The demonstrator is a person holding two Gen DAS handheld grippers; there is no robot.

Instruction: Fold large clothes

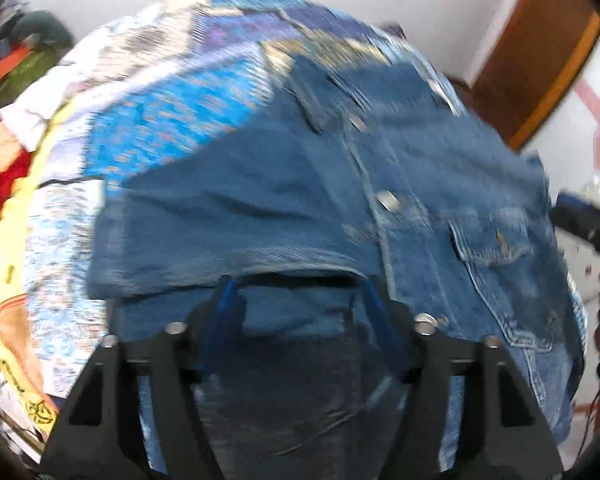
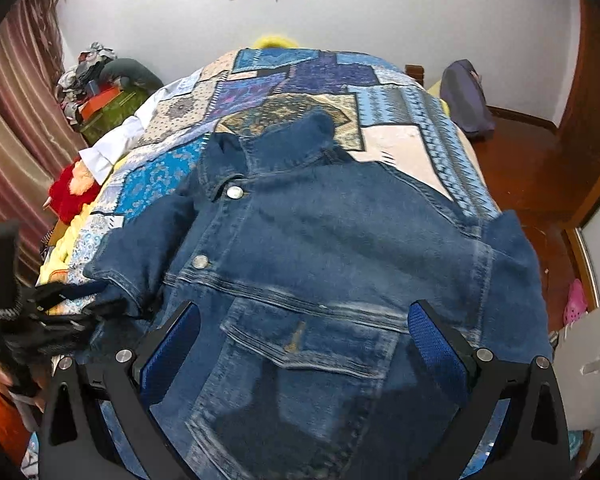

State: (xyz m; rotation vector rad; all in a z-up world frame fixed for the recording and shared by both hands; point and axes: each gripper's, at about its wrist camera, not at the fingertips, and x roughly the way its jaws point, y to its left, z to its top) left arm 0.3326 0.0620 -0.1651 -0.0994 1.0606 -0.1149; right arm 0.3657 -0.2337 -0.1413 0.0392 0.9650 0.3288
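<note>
A blue denim jacket [image 2: 320,248] lies front up on the patchwork bed cover [image 2: 300,80], collar at the far end, metal buttons and a chest pocket showing. It also shows in the left wrist view [image 1: 380,200], blurred. Its left sleeve is folded across the body. My left gripper [image 1: 300,292] has its blue-padded fingers spread, with the folded sleeve's hem lying over their tips. It also shows at the left edge of the right wrist view [image 2: 76,300], at the sleeve cuff. My right gripper [image 2: 304,332] is open above the chest pocket and holds nothing.
A red plush toy [image 2: 72,192] and a white cloth [image 2: 108,148] lie at the bed's left side. A clutter pile [image 2: 96,80] stands by the striped curtain. A dark bag [image 2: 464,96] leans on the far wall. A wooden door [image 2: 596,100] is at right.
</note>
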